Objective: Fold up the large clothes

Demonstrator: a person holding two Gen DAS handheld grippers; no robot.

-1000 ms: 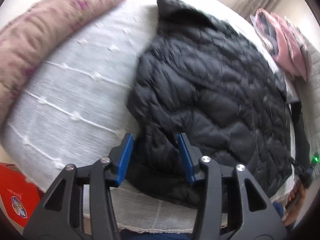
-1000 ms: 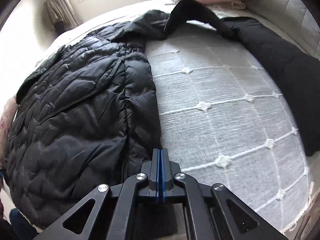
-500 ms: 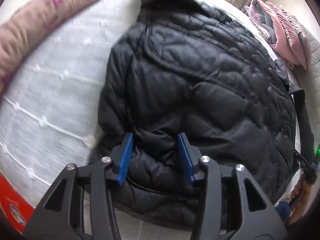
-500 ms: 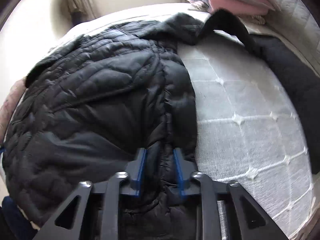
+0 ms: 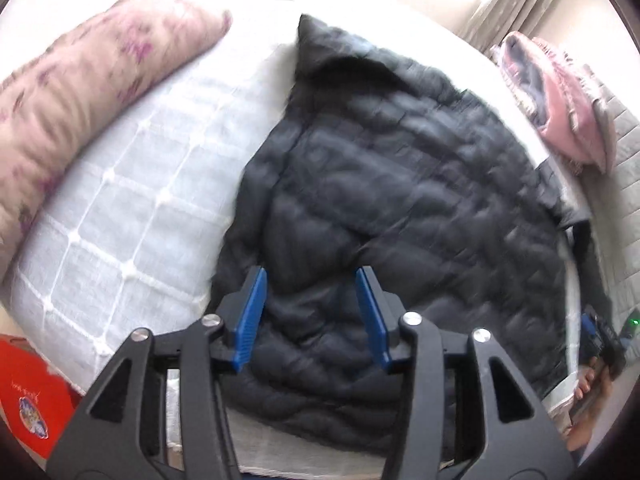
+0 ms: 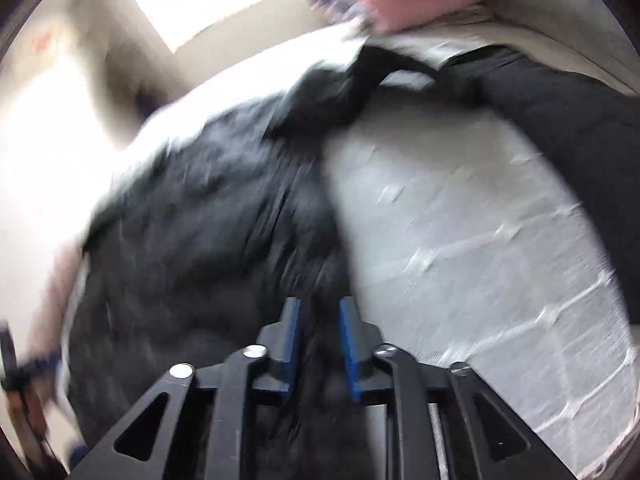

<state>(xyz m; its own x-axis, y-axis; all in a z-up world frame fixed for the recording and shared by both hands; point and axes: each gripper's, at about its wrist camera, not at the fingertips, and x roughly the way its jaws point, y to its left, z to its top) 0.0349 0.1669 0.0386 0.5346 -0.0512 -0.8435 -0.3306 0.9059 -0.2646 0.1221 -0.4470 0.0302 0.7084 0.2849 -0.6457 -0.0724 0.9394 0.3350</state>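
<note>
A white grid-stitched bedspread [image 5: 132, 200] covers the bed. A floral bolster [image 5: 80, 92] lies along its far-left edge, pink bedding [image 5: 560, 112] is piled far right, and a red box [image 5: 24, 392] sits below.

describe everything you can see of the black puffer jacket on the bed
The black puffer jacket is quilted, with a slightly shiny, nylon-like shell and puffy stitched channels. It lies spread flat on the white grid-stitched bedspread, collar end pointing away toward the far side, one dark sleeve or strap trailing off near the pink bedding. The left tongs hover open over its near hem; the right tongs are opening, with its edge between the pads.
</note>
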